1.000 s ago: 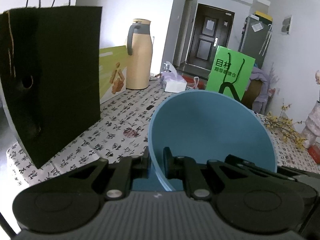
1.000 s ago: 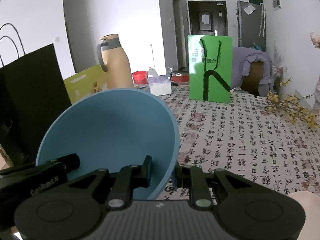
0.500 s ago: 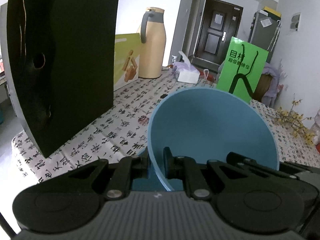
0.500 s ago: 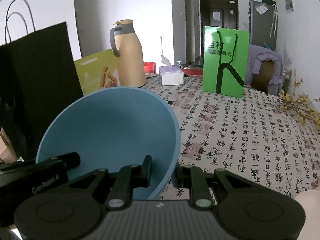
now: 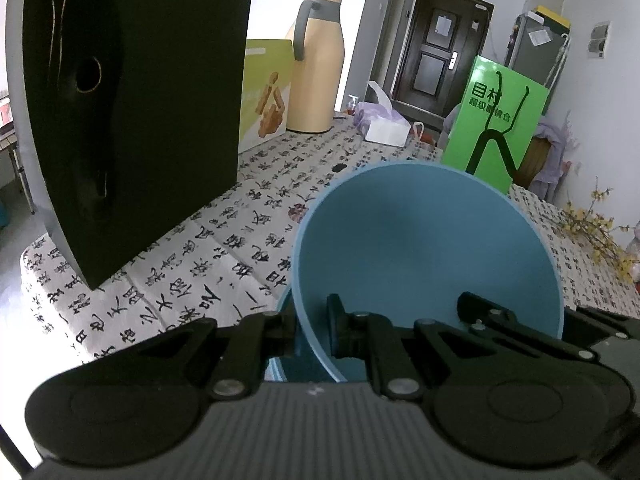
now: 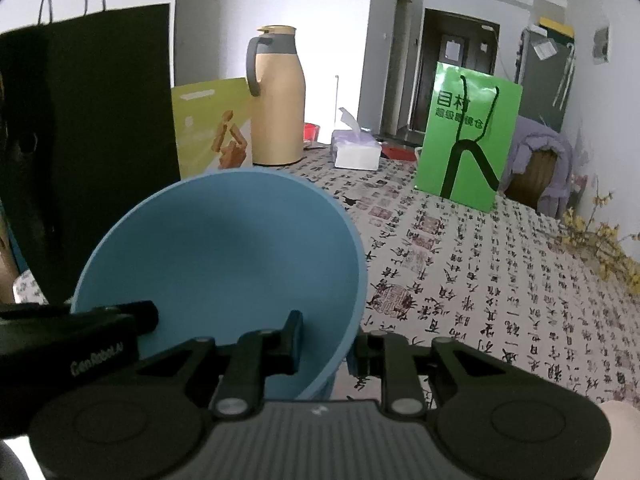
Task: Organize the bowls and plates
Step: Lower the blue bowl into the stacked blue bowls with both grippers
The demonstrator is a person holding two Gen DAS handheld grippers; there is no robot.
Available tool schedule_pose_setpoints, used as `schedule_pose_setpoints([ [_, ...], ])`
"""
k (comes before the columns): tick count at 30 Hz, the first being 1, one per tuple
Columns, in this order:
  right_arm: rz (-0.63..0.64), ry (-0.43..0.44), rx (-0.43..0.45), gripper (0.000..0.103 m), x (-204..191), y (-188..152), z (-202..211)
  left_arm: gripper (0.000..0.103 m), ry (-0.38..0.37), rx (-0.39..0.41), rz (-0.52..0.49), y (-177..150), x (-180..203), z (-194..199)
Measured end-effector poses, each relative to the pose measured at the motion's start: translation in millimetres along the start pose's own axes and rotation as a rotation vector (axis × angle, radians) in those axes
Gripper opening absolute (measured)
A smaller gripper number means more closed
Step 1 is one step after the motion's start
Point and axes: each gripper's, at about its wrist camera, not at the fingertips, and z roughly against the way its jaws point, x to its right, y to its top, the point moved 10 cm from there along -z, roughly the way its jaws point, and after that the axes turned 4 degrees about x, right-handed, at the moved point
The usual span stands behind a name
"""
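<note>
Both the left gripper (image 5: 311, 334) and right gripper (image 6: 326, 344) clamp the blue bowl (image 5: 424, 248) mid-frame, apparently carrying it; next, set it on the counter (image 6: 500, 280).

Your work surface: a table under a white cloth printed with black calligraphy characters and red seals (image 6: 500, 292). On it you have:

- a tall black paper carrier bag (image 5: 132, 108), upright at the near left;
- a yellow-green printed card bag (image 6: 212, 128) just behind it;
- a tall beige vacuum jug with grey handle and lid (image 6: 276, 96), far left;
- a white tissue box with purple top (image 6: 356, 150), far centre;
- a bright green paper bag with black cord handles (image 6: 468, 136), far right;
- a spray of yellow blossom branches (image 6: 600, 244), lying at the right edge.
</note>
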Motion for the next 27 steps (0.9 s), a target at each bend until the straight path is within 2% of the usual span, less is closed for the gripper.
schedule_pose_setpoints([
  [13,0.069,-0.021,0.024,0.023,-6,-7,-4,0.011,-0.002,-0.019,-0.007,-11,-8,-6],
  [19,0.0,0.02,0.024,0.023,4,-5,-4,0.011,-0.01,-0.017,-0.013,-11,-7,-6],
  [23,-0.075,0.083,0.029,0.022,11,-4,-1,0.011,-0.01,-0.021,-0.012,-11,-7,-6],
  [27,-0.096,0.077,0.035,0.022,17,-3,0,0.011,-0.015,-0.033,0.0,-11,-7,-7],
])
